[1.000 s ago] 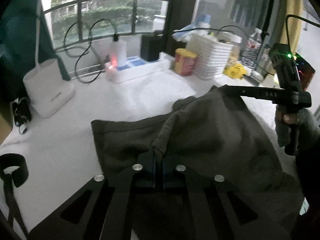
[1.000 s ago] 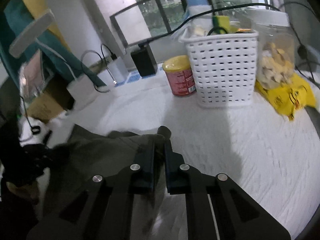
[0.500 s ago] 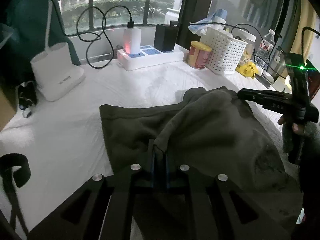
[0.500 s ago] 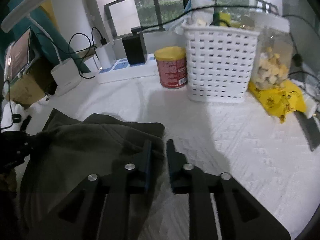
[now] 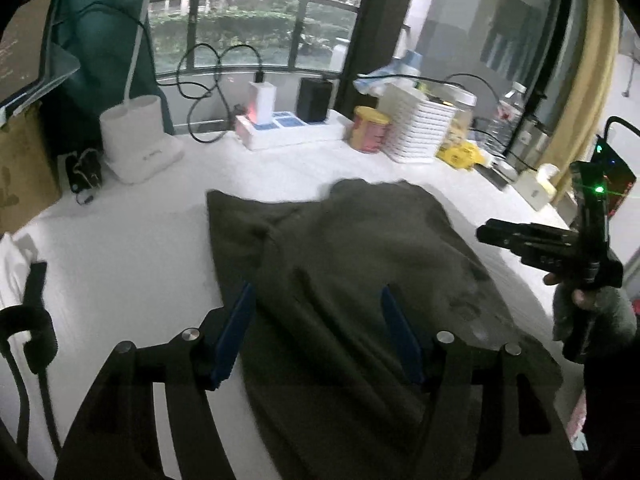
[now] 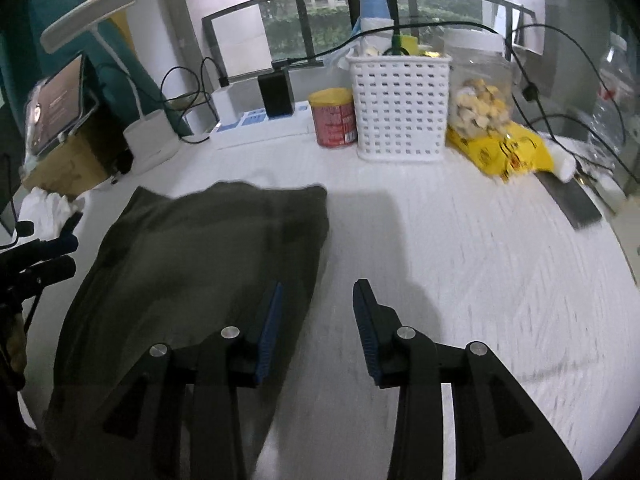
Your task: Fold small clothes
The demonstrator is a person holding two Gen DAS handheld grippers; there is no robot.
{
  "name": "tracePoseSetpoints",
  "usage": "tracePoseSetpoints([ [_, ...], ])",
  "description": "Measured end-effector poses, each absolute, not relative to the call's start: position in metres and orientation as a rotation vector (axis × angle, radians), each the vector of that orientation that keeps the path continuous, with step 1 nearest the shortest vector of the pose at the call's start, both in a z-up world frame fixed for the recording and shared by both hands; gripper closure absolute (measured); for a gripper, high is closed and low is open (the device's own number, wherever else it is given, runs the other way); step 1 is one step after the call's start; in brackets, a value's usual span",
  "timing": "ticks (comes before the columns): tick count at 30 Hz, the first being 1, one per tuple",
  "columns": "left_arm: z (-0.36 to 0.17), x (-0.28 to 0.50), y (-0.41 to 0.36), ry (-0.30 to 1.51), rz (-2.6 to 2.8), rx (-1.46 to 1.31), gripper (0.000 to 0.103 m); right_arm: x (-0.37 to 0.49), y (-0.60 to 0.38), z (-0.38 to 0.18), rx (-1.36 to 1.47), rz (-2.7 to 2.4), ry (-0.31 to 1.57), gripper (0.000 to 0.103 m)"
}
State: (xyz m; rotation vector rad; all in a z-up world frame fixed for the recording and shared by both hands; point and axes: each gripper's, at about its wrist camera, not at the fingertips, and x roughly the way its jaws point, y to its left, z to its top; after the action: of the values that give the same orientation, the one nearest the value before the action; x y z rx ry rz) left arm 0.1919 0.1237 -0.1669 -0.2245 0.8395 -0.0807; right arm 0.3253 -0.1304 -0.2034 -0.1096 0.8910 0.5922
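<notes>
The dark olive-green fabric garment (image 5: 360, 264) lay spread on the white textured table cover (image 6: 460, 248), folded over once, its long axis running from the near edge of the table away toward the window. The left gripper (image 5: 316, 332) hung above the near part of the garment; its jaws had just been opening and stood wide apart, with cloth visible below and between the blue pads (image 5: 236, 332) but nothing pressed by them. The right gripper (image 6: 316, 320) hung over the garment's right-hand edge; its jaws had also just been opening and stood apart, the left pad above cloth, the right pad above bare table cover, gripping nothing. The garment therefore lay directly beneath the left gripper and to the left of the right gripper. Judged from this layout, the left gripper was the nearer for any regrasp of the near edge, while the right gripper would need to shift leftward.
</notes>
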Motion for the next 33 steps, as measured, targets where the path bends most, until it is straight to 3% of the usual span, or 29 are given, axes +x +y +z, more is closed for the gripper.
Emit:
tracePoseSetpoints([
  [24,-0.201,0.093,0.059,0.949,-0.337,-0.322,0.038,0.211,-0.173,-0.217,-0.081,0.553,0.944,0.064],
  [25,-0.199,0.089,0.055,0.941,-0.352,-0.304,0.043,0.208,-0.174,-0.217,-0.080,0.551,0.943,0.064],
  [26,-0.197,0.087,0.051,0.934,-0.368,-0.287,0.056,0.205,-0.175,-0.217,-0.077,0.549,0.944,0.064],
  [27,-0.196,0.085,0.046,0.932,-0.383,-0.258,0.091,0.201,-0.176,-0.217,-0.072,0.548,0.943,0.064],
  [28,-0.195,0.084,0.041,0.940,-0.393,-0.225,0.099,0.198,-0.176,-0.216,-0.071,0.547,0.943,0.064],
  [33,-0.175,0.071,0.042,0.877,-0.391,-0.185,0.099,0.182,-0.175,-0.213,-0.079,0.552,0.935,0.064],
])
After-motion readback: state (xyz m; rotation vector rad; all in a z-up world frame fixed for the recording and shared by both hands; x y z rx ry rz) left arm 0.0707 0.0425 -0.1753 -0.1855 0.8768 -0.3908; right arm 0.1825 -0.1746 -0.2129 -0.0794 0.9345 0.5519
